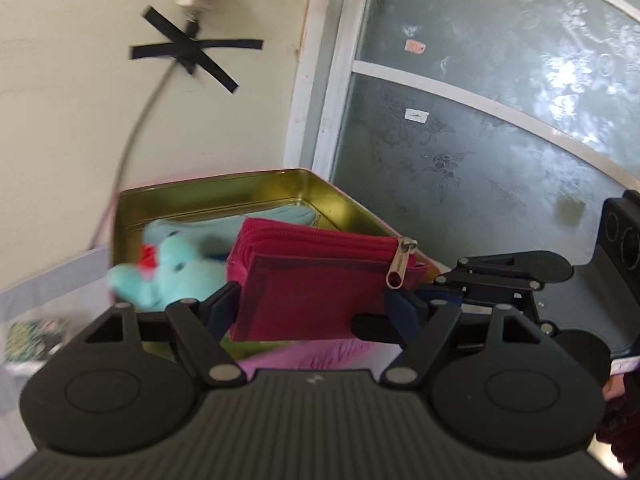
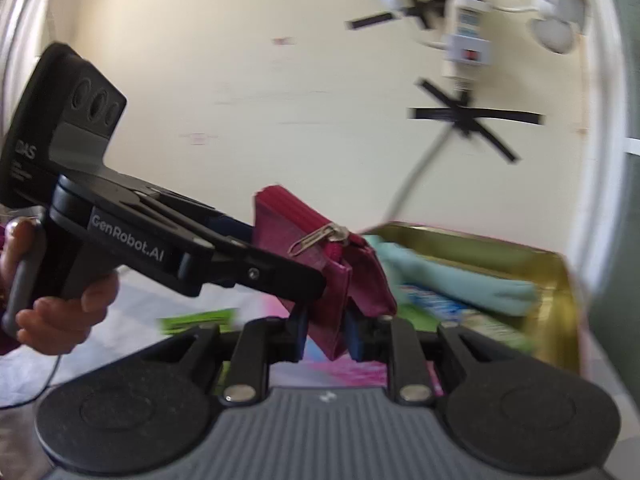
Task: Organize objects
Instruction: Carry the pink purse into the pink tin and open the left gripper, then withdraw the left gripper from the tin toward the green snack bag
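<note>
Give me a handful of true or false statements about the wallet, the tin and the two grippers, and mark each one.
1. The magenta fabric zip wallet is held by both grippers at once. True: the left gripper and the right gripper each have jaws closed on it.
2. The gold metal tin has its lid on. False: it is open.
3. A light blue plush toy lies inside the tin. True.
4. The wallet's zipper pull is plastic and red. False: it is silver-coloured metal.
5. The wallet lies flat on the tin's floor. False: it is held up in the jaws near the tin.
</note>
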Tool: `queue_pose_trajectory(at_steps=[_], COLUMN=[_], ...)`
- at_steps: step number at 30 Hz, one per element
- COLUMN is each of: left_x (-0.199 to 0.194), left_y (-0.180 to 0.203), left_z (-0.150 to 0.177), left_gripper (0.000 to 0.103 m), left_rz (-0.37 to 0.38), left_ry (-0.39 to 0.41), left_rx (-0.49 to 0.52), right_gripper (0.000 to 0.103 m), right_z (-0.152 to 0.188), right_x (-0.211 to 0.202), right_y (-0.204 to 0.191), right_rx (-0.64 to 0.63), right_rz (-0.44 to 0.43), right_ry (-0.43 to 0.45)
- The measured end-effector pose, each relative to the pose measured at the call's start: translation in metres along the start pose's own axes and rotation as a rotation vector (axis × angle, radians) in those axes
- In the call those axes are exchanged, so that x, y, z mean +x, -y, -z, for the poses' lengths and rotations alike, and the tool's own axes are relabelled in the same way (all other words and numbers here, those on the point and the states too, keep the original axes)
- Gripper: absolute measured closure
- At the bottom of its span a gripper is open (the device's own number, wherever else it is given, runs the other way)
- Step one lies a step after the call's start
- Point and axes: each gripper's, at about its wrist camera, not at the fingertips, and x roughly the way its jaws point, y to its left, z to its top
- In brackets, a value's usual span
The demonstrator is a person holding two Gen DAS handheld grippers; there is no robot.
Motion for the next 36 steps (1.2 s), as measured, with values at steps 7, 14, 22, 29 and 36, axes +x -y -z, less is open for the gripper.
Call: queue_pose_trajectory(at_steps=[7, 14, 22, 29, 36], left_x=[0.088, 0.116, 0.063, 0.004, -0.058], left_y=[-0.005, -0.016, -0.014, -0.029, -0.045], left_z=[-0.027, -0.036, -0.031, -0.01, 0.032], left_gripper=[0.022, 0.014, 0.014, 0.013, 0.013], left_rz=[-0.04, -0.125, -0.099, 0.162, 0.199], left_ry=[-0.106, -0.173, -0.091, 0.01, 0.082], left_rx=[-0.096, -0.183, -0.197, -0.428, -0.624], right_gripper=[0.081, 0.077, 0.059, 0.048, 0.046], right_z=[-0.005, -0.013, -0.011, -0.002, 0.012], right_x=[0.064, 0.109, 0.081, 0.013, -0.016], right_y=[0.082, 0.121, 0.123, 0.074, 0.016], right_rx=[0.019, 0.035, 0.083, 0.14, 0.181], right_rz=[0.074, 0.198, 0.238, 0.19, 0.118], right_ry=[-0.126, -0.229, -0.141, 0.013, 0.063])
